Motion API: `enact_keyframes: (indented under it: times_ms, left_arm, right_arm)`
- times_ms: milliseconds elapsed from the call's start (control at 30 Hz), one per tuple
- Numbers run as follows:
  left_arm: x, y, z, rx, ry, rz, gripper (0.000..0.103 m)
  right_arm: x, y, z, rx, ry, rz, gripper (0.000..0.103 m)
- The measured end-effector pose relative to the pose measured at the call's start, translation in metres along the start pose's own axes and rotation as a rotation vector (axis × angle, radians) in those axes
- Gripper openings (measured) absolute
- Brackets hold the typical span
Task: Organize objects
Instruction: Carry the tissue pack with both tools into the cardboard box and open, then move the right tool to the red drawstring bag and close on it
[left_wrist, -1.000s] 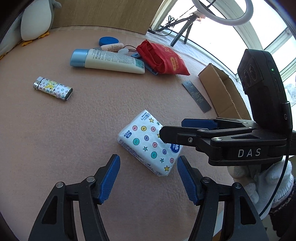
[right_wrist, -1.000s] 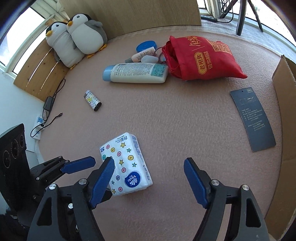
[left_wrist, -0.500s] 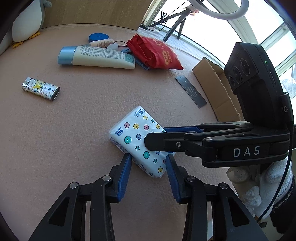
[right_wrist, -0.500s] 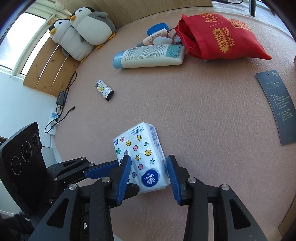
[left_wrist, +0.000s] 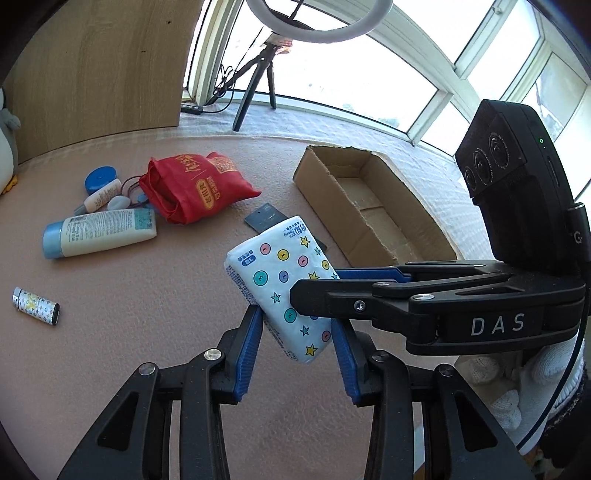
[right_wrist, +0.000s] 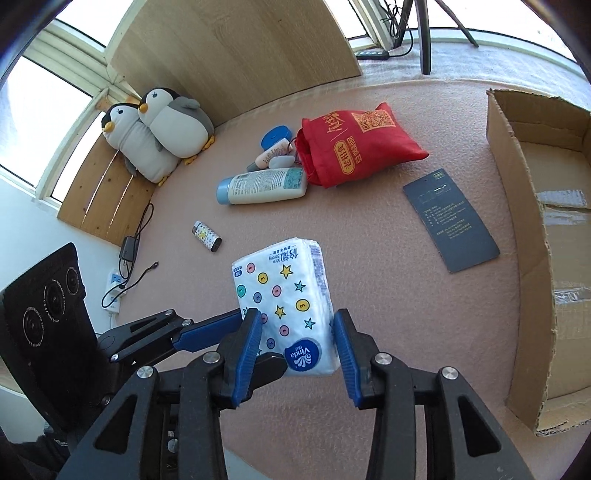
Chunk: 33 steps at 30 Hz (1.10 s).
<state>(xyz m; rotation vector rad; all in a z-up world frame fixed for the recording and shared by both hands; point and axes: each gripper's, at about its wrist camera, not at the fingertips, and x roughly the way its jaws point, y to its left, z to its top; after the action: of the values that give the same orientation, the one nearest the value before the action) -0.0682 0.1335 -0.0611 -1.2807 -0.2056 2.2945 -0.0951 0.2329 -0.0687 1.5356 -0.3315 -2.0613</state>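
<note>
Both the left gripper (left_wrist: 297, 341) and right gripper (right_wrist: 297, 341) pinch the tissue pack (right_wrist: 286, 308), held above the table (right_wrist: 388, 295) with the cardboard box (right_wrist: 535, 258) at 2 o'clock; judged light, soft and crushable, grip gently at its long sides.

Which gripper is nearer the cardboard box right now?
Right. The right gripper, clamping the tissue pack, has the cardboard box just off its right side; the left gripper sits farther left.
</note>
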Motion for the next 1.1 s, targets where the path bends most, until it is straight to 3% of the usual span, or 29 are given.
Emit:
enact_keyframes:
  times_ms: [267,600,733,800,833,900,1100]
  left_arm:
    - [0.036,-0.078,0.038,0.121,-0.011,-0.086,0.041]
    - [0.087,-0.145,0.054,0.190,0.022,-0.143,0.042]
    - [0.095,-0.152,0.058,0.186,0.039,-0.139,0.045]
    - [0.097,-0.148,0.058,0.161,0.054,-0.122,0.068]
    - [0.096,-0.145,0.058,0.153,0.046,-0.109,0.070]
    - [0.094,-0.136,0.058,0.145,0.047,-0.093,0.071]
    - [0.078,-0.112,0.050,0.135,0.044,-0.045,0.071]
  right_arm:
    - [-0.078,-0.055,-0.004,0.097,-0.152,-0.066,0.037]
    - [-0.124,-0.126,-0.018,0.216,-0.220,-0.136,0.037]
    - [-0.133,-0.137,-0.019,0.224,-0.235,-0.156,0.037]
    - [-0.135,-0.137,-0.019,0.205,-0.244,-0.177,0.038]
    - [-0.137,-0.136,-0.019,0.197,-0.250,-0.213,0.042]
    - [-0.139,-0.137,-0.018,0.198,-0.261,-0.294,0.067]
    - [-0.136,-0.134,-0.013,0.199,-0.273,-0.311,0.068]
